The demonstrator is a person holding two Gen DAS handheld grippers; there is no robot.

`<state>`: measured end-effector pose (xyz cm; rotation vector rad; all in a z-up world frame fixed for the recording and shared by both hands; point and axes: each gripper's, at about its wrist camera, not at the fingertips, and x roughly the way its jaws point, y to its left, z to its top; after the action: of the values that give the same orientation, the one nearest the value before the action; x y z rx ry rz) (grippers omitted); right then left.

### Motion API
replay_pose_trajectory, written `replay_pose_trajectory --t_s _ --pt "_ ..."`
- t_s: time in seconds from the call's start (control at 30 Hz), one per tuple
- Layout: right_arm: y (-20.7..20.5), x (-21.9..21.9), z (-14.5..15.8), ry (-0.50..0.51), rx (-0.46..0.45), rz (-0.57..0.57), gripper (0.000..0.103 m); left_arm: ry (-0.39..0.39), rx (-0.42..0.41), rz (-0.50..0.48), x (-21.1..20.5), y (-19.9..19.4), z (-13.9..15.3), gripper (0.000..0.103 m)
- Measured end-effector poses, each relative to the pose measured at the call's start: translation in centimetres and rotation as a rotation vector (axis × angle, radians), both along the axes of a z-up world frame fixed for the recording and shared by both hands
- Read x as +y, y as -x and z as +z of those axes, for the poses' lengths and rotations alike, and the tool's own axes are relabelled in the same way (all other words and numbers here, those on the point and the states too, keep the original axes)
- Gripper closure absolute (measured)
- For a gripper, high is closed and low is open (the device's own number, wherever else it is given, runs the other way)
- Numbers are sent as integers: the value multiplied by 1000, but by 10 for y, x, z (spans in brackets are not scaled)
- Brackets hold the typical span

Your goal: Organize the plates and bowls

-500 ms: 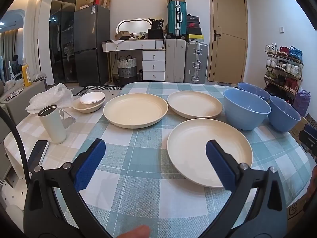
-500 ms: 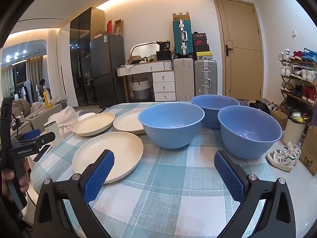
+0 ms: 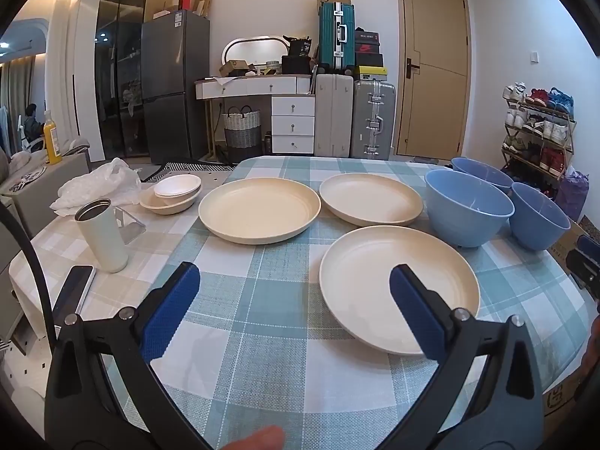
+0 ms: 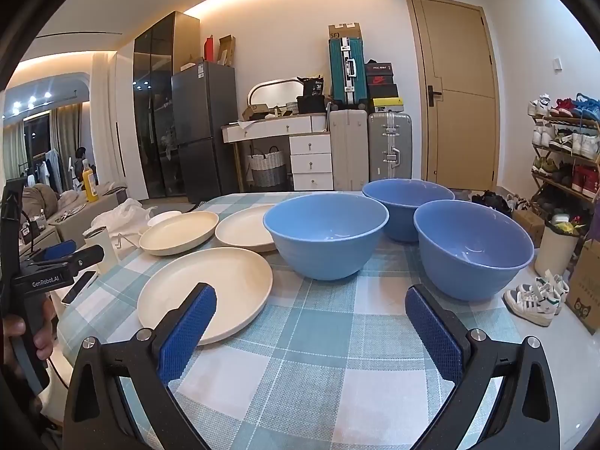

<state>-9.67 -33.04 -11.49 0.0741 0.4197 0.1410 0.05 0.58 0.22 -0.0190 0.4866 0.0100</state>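
Three cream plates lie on the checked tablecloth: a near plate (image 3: 378,281) (image 4: 210,285), a far left plate (image 3: 258,213) (image 4: 178,232) and a far right plate (image 3: 371,197) (image 4: 245,230). Three blue bowls stand to their right: a middle bowl (image 3: 468,206) (image 4: 326,234), a back bowl (image 3: 482,172) (image 4: 407,202) and a right bowl (image 3: 540,219) (image 4: 472,247). My left gripper (image 3: 294,302) is open above the cloth, its right pad over the near plate's rim. My right gripper (image 4: 311,320) is open in front of the bowls, holding nothing.
A white tumbler (image 3: 102,234), a phone (image 3: 73,292), two small stacked white dishes (image 3: 172,195) and a plastic bag (image 3: 99,183) sit at the table's left. A shoe rack (image 3: 540,131), sneakers (image 4: 532,300) and a bin (image 4: 555,249) stand right of the table.
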Motion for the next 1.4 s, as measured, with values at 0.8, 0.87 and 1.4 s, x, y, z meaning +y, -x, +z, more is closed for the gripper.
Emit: replay_pose_trajectory --t_s 0.8,0.87,1.4 --pt "2 11 3 28 -10 19 0 -2 -18 8 7 8 14 2" --pt "2 12 2 27 -9 24 0 -3 -20 10 6 6 13 2" --pt "3 11 4 27 -30 22 0 22 -44 1 8 13 20 2"
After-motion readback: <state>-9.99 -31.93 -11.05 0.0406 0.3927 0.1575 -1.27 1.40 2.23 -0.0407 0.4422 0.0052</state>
